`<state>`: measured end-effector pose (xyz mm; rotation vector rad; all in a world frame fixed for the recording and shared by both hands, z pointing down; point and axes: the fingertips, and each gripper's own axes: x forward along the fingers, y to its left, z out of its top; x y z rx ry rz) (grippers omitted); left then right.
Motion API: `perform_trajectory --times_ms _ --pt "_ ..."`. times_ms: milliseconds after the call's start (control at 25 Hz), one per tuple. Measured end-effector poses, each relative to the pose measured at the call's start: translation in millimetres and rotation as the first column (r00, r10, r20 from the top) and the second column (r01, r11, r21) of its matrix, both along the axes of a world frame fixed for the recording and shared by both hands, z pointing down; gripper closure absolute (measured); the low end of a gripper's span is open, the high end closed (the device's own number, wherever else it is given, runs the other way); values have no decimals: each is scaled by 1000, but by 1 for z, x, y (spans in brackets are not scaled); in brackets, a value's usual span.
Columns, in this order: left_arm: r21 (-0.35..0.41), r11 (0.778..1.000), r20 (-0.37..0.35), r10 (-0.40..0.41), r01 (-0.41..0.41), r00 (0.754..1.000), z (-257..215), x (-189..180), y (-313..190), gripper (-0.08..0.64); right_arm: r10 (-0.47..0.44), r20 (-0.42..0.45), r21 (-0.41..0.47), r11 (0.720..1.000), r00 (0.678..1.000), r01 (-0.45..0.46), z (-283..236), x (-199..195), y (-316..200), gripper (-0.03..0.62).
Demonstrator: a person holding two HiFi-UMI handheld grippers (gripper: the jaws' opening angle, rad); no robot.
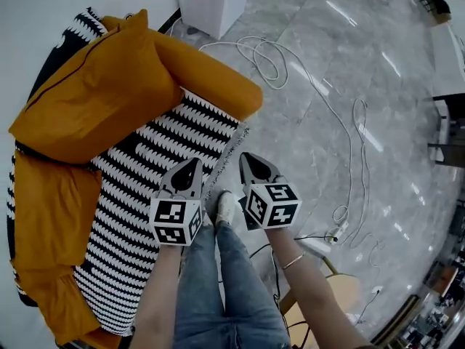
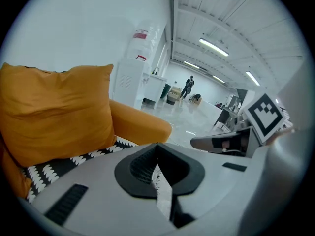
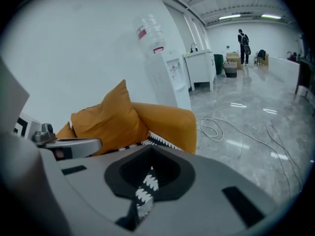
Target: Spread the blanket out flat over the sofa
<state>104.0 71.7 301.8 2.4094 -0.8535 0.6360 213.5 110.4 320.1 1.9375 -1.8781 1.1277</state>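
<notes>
Head view shows the blanket (image 1: 145,187) spread over the sofa (image 1: 51,217) seat. Its long axis runs along the seat, from the armrest end at upper right down to the lower-left end. Its front edge hangs just off the seat's front edge and reaches both grippers. The left gripper (image 1: 192,167) is clamped on that pale hem. The right gripper (image 1: 249,163), just beside it, is clenched on a fold of the zigzag cloth.
</notes>
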Motion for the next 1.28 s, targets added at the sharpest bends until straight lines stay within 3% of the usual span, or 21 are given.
perform_trajectory --times_ms 760,1280 --pt "75 997 -24 -33 35 999 -120 -25 19 541 -93 29 185 979 995 86 -158 -50 26 580" --pt "152 987 -96 -34 48 995 -202 -21 41 541 -123 17 316 942 992 111 -243 -62 46 581"
